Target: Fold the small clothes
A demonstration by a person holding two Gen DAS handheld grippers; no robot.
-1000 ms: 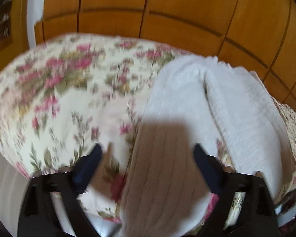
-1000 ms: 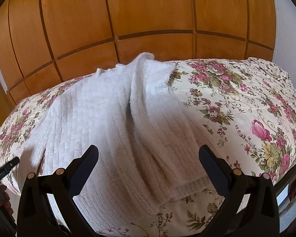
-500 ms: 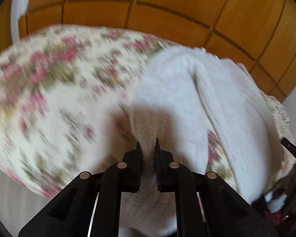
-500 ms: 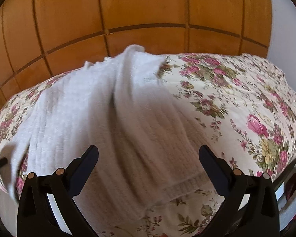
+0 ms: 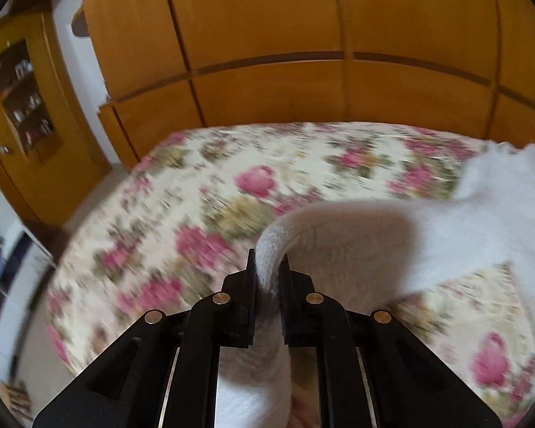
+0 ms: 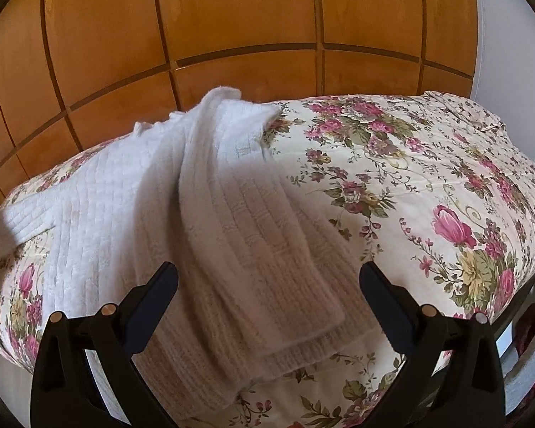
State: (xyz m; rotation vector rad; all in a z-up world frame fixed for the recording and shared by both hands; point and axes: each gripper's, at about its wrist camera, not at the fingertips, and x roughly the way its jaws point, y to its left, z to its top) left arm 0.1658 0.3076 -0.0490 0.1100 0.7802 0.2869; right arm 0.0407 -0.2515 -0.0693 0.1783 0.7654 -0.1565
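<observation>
A white knitted garment (image 6: 182, 221) lies on the floral bedspread (image 6: 428, 185), with one sleeve folded over its middle. In the left wrist view my left gripper (image 5: 267, 267) is shut on the end of the garment's other sleeve (image 5: 392, 235), which stretches away to the right, lifted off the bed. That pulled sleeve shows at the far left edge of the right wrist view. My right gripper (image 6: 269, 281) hangs open just above the garment's near hem, its fingers on either side of the folded sleeve, gripping nothing.
A wooden wardrobe wall (image 6: 232, 42) runs behind the bed. A wooden cabinet with a glass door (image 5: 25, 107) stands at the left, beside a white wall. The bed's left edge (image 5: 53, 303) drops to the floor. Bare bedspread lies right of the garment.
My left gripper closed on the sleeve end, then swung left and up, drawing the sleeve out from the garment. The right gripper stayed open and almost still.
</observation>
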